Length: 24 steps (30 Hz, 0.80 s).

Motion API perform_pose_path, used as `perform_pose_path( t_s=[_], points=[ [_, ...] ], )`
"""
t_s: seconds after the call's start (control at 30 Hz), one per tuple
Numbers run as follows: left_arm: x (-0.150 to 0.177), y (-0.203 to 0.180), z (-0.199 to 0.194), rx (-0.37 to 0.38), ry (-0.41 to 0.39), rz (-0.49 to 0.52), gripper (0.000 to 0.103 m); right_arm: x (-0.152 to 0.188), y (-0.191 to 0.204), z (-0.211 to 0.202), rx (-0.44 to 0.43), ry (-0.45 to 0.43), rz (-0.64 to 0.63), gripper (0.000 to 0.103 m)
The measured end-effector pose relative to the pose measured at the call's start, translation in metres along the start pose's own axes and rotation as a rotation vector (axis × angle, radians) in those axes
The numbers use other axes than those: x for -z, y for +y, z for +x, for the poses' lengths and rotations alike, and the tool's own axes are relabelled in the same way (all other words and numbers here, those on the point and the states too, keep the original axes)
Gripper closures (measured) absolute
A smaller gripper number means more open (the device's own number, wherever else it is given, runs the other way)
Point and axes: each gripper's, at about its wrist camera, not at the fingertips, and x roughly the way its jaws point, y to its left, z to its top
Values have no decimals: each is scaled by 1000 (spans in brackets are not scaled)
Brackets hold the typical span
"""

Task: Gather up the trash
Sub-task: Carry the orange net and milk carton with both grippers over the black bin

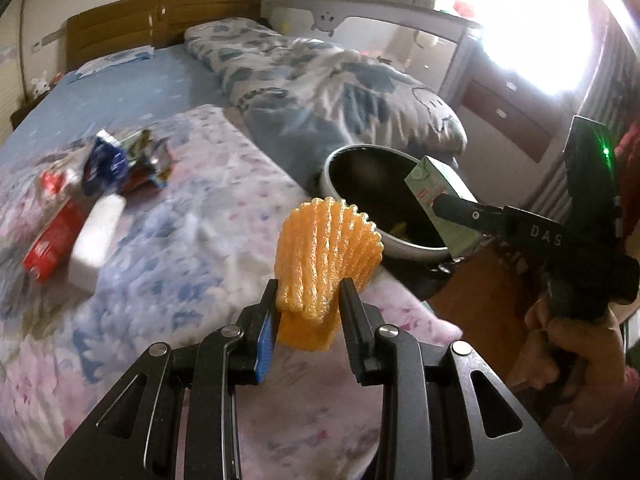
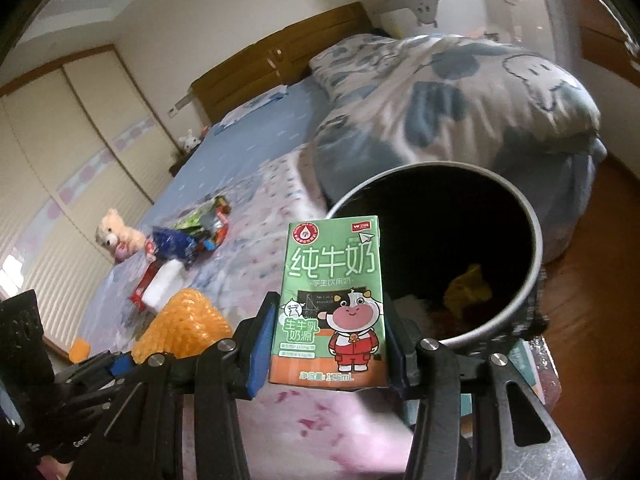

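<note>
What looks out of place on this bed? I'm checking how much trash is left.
A heap of crumpled wrappers, a red box and a white block litter the floral blanket. A teddy bear lies beside them; nothing looks spilled.

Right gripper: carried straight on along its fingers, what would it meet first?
Probably the bin: the right gripper, holding the milk carton, points toward its open mouth. Depth is unclear.

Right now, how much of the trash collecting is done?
Some trash already lies in the bin. In hand: the left gripper holds the orange foam net, and the right gripper holds the milk carton by the bin. Left on the bed: wrappers, a red box and a white block.
</note>
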Motion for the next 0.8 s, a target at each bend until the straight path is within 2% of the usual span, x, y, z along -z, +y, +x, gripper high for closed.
perform_pose_path(
  t_s=[0.23, 0.8],
  points=[
    [-18, -21, 12, 7, -2, 33, 75, -8, -28, -7, 27, -23, 40, 55],
    [-59, -57, 57, 2, 19, 103, 75, -29, -62, 7, 48, -25, 78, 55]
  ],
)
